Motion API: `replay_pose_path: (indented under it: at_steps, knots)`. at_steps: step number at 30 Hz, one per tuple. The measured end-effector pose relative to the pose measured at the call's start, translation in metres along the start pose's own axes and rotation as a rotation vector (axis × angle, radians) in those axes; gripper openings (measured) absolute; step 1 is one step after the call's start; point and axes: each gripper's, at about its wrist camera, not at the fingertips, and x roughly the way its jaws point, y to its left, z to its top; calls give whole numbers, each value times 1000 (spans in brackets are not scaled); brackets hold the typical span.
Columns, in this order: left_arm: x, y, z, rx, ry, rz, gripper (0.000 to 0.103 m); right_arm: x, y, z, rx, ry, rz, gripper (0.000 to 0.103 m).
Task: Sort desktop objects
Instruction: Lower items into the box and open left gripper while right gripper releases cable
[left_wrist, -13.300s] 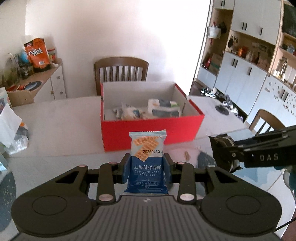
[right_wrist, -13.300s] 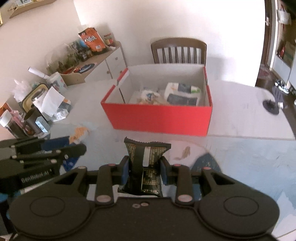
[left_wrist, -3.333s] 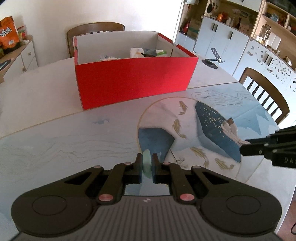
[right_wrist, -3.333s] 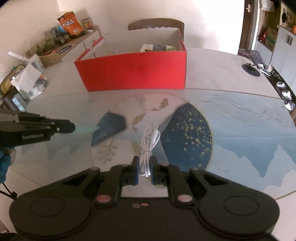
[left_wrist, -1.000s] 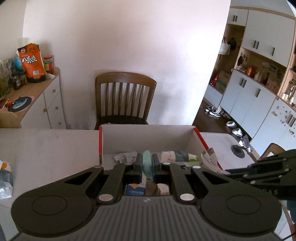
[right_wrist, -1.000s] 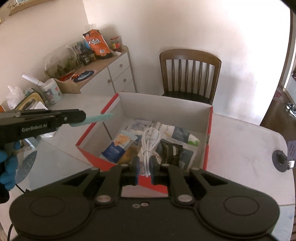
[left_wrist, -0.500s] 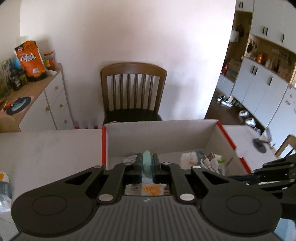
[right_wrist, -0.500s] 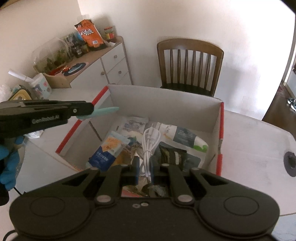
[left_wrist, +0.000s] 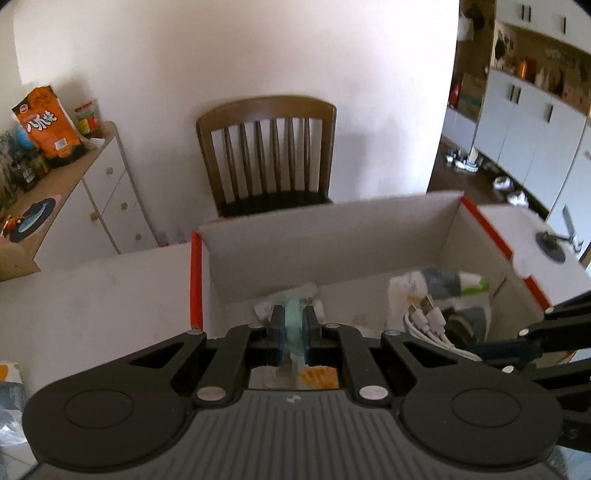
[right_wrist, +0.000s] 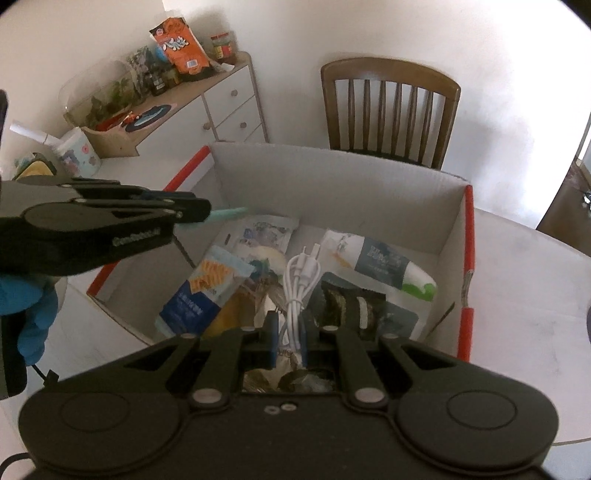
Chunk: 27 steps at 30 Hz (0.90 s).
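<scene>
A red box (left_wrist: 196, 280) (right_wrist: 468, 236) with white inner walls stands on the table, with both grippers over it. My left gripper (left_wrist: 293, 332) is shut on a thin mint-green object (left_wrist: 294, 317); in the right wrist view its tip (right_wrist: 231, 213) pokes out over the box's left side. My right gripper (right_wrist: 288, 338) is shut on a coiled white cable (right_wrist: 297, 280), which hangs above the packets inside. The cable's plugs (left_wrist: 424, 312) show at the right of the left wrist view. A blue cracker packet (right_wrist: 201, 295), a dark snack pack (right_wrist: 349, 304) and a white tube (right_wrist: 380, 264) lie in the box.
A wooden chair (left_wrist: 267, 155) stands behind the box. A white sideboard (right_wrist: 225, 103) at the left carries an orange snack bag (right_wrist: 181, 46) and jars. A hand in a blue glove (right_wrist: 31, 317) holds the left gripper. A paper roll (right_wrist: 75, 151) stands on the table's left.
Both grippers have sunk toward the box and come closer to it; it fills more of each view. Each keeps its hold.
</scene>
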Motion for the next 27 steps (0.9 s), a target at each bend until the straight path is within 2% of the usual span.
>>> replay_pose_path:
  at_steps: [6, 15, 22, 27]
  knots:
    - [13, 3, -6, -4, 47, 18, 8, 10, -1, -4, -13, 21, 16, 10]
    - [19, 7, -13, -39, 98, -9, 8, 19, -4, -9, -1, 46, 8, 11]
    - [18, 9, -15, -77, 130, 4, 9, 20, -5, -12, 10, 66, 3, 23]
    - [11, 6, -16, -79, 129, 0, 12, 16, -6, -13, 17, 69, -6, 25]
